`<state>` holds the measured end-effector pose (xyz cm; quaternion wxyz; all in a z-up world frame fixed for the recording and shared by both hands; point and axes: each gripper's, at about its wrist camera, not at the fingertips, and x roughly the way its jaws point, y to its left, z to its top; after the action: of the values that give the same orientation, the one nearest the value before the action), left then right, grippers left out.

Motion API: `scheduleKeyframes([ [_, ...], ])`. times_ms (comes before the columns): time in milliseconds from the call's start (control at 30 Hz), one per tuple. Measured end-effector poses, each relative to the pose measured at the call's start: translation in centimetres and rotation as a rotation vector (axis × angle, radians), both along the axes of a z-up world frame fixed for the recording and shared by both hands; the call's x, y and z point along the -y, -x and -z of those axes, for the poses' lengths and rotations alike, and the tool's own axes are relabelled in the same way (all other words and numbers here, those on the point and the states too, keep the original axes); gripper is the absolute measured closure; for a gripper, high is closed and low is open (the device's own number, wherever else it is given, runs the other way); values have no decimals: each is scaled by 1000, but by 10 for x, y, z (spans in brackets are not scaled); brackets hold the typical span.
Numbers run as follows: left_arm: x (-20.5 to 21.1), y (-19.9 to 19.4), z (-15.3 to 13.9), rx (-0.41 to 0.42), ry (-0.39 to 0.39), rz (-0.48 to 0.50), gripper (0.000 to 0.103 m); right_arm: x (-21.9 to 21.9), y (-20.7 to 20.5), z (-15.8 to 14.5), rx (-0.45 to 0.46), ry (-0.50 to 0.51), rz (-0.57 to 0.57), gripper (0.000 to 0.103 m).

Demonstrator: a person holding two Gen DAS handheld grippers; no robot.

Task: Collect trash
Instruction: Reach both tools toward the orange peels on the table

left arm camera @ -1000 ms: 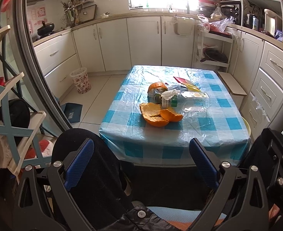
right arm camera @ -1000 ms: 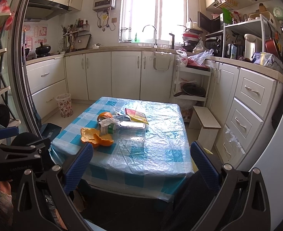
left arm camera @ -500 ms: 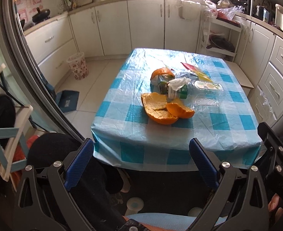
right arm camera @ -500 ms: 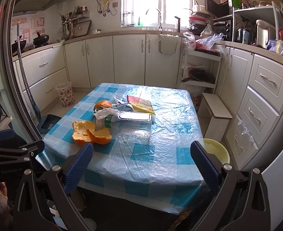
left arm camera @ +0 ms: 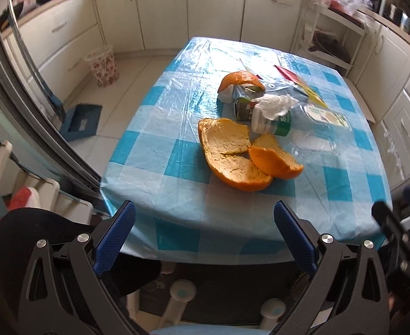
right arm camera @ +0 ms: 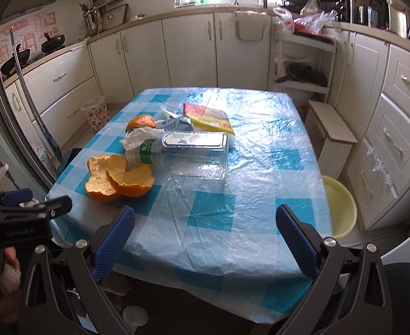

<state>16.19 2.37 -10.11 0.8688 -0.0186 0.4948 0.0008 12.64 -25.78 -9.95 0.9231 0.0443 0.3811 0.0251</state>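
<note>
Left gripper (left arm camera: 203, 233) and right gripper (right arm camera: 205, 231): both with jaws spread wide, holding nothing, touching nothing, poised off the near edge of the table (left arm camera: 177, 223). Trash sits mid-table in one cluster: two large orange peels (left arm camera: 234, 159) nearest, a tipped green-labelled bottle (left arm camera: 272, 118) stuffed with a crumpled tissue (left arm camera: 274, 104) just behind, a clear plastic container (right arm camera: 196, 156) beside it. Compared with a second ago, both cameras stand closer to the table and angled further down. Only the right view shows the yellow basin (right arm camera: 341, 206) on the floor; only the left shows the blue dustpan (left arm camera: 80, 121).
</note>
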Motion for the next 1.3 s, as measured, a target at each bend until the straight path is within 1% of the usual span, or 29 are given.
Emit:
scheduleKeyframes([
  [100, -10, -23, 5, -32, 66, -54, 8, -5, -7, 4, -21, -12, -35, 6],
  [200, -16, -46, 16, -73, 118, -98, 8, -18, -15, 5, -27, -1, -101, 6],
  [300, -21, -68, 31, -122, 197, -128, 8, -38, -25, 3, -11, 42, -193, 6],
  [367, -23, -79, 37, -137, 231, -138, 12, -53, -32, 3, 2, 82, -267, 6],
  [467, -24, -98, 46, -154, 274, -127, 23, -74, -45, 7, 17, 133, -377, 6],
  [533, -25, -106, 51, -173, 287, -115, 34, -84, -54, 11, 15, 163, -435, 6],
  [633, -28, -115, 61, -199, 320, -93, 45, -93, -67, 21, 0, 180, -500, 8],
  [700, -26, -118, 61, -194, 309, -78, 49, -97, -75, 29, -16, 183, -534, 16],
  [733, -26, -120, 60, -192, 306, -70, 52, -98, -79, 32, -30, 172, -553, 25],
  [767, -25, -121, 60, -193, 302, -64, 53, -97, -81, 33, -37, 147, -567, 27],
  [800, -23, -122, 61, -195, 298, -53, 60, -96, -82, 34, -40, 119, -580, 31],
  [867, -21, -124, 62, -196, 291, -34, 68, -93, -88, 35, -59, 89, -588, 51],
  [900, -19, -124, 61, -196, 287, -25, 76, -91, -89, 35, -66, 69, -585, 57],
  [933, -17, -124, 61, -196, 285, -18, 83, -87, -91, 35, -76, 47, -581, 67],
  [967, -17, -122, 61, -194, 284, -15, 85, -83, -92, 36, -85, 19, -581, 78],
  [1033, -18, -122, 60, -184, 282, -12, 92, -76, -93, 35, -102, -32, -573, 81],
  [1100, -19, -120, 57, -172, 289, -7, 95, -67, -91, 34, -112, -83, -560, 88],
  [1167, -20, -116, 54, -159, 299, 4, 97, -60, -90, 34, -121, -118, -546, 88],
  [1233, -19, -115, 53, -155, 293, 8, 97, -57, -89, 34, -124, -119, -538, 88],
  [1267, -19, -115, 54, -162, 294, 8, 97, -58, -88, 35, -136, -118, -539, 88],
  [1300, -18, -117, 57, -177, 297, 3, 96, -58, -88, 36, -143, -111, -535, 84],
])
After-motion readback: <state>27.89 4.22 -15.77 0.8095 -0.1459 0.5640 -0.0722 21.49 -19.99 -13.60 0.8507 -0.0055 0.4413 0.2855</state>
